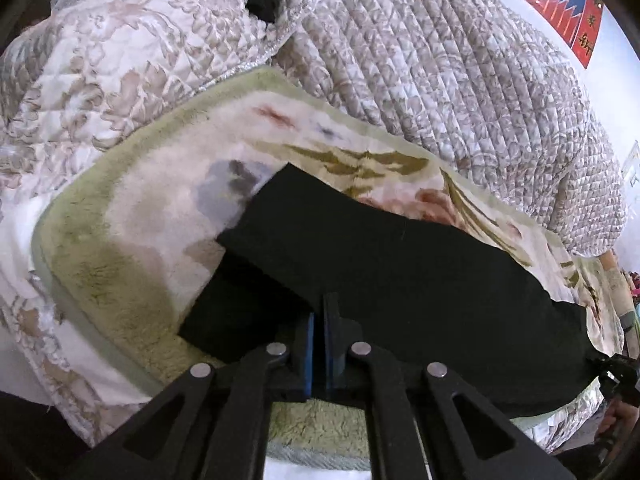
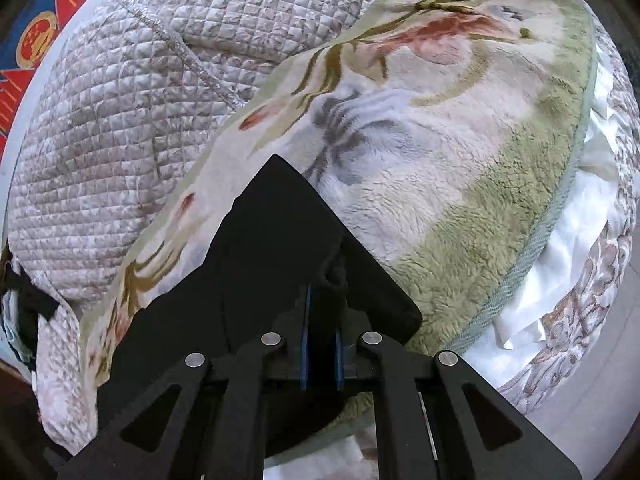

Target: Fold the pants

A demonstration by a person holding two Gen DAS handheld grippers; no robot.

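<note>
Black pants [image 1: 380, 264] lie stretched across a fleecy floral blanket [image 1: 132, 216], partly folded over themselves at the left end. My left gripper [image 1: 319, 320] is shut on the near edge of the pants. In the right wrist view the pants [image 2: 280, 232] come to a folded corner on the blanket [image 2: 460, 184]. My right gripper [image 2: 321, 312] is shut on bunched black fabric of the pants near that corner. The right gripper also shows at the far right of the left wrist view [image 1: 616, 376], at the pants' other end.
A quilted grey-pink bedspread [image 1: 440, 64] is heaped behind the blanket; it also shows in the right wrist view [image 2: 120, 112]. A floral quilt [image 1: 100, 64] lies at the left. White sheet [image 2: 560, 264] hangs over the bed edge. Red wall decoration [image 1: 560, 4] is behind.
</note>
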